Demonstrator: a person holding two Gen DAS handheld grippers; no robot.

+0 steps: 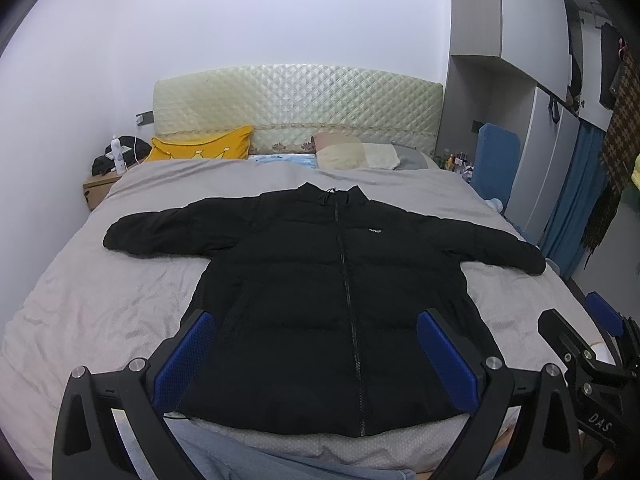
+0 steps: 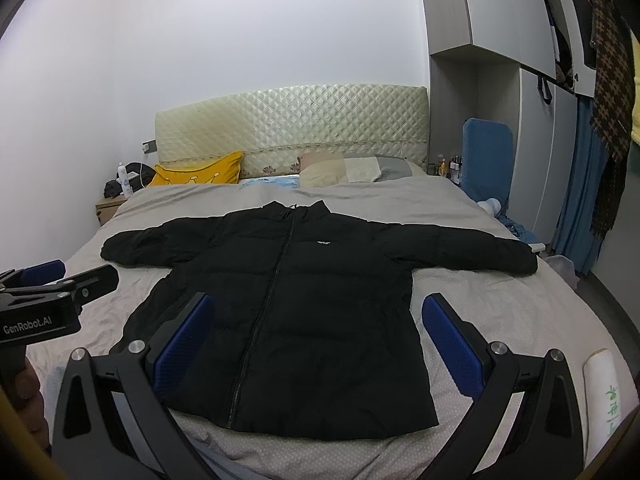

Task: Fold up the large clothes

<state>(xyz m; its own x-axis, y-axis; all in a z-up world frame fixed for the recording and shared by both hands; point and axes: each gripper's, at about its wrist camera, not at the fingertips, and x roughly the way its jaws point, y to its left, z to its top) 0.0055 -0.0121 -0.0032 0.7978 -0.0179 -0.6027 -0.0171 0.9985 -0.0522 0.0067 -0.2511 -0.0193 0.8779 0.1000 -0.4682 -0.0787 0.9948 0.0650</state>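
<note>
A black zipped puffer jacket [image 1: 320,288] lies flat, front up, on the grey bed [image 1: 100,300], both sleeves spread out sideways and the hem nearest me. It also shows in the right wrist view [image 2: 296,312]. My left gripper [image 1: 316,344] is open and empty, held above the hem, its blue pads [image 1: 188,352] wide apart. My right gripper [image 2: 316,340] is open and empty too, above the jacket's lower part. The right gripper also shows at the right edge of the left wrist view [image 1: 592,328], and the left gripper at the left edge of the right wrist view [image 2: 60,276].
A quilted headboard [image 1: 296,100], a yellow pillow [image 1: 200,148] and pale pillows [image 1: 360,156] are at the bed's far end. A nightstand [image 1: 100,188] stands at the left. Wardrobes [image 1: 540,120], a blue chair [image 1: 496,160] and hanging clothes [image 1: 616,152] line the right side.
</note>
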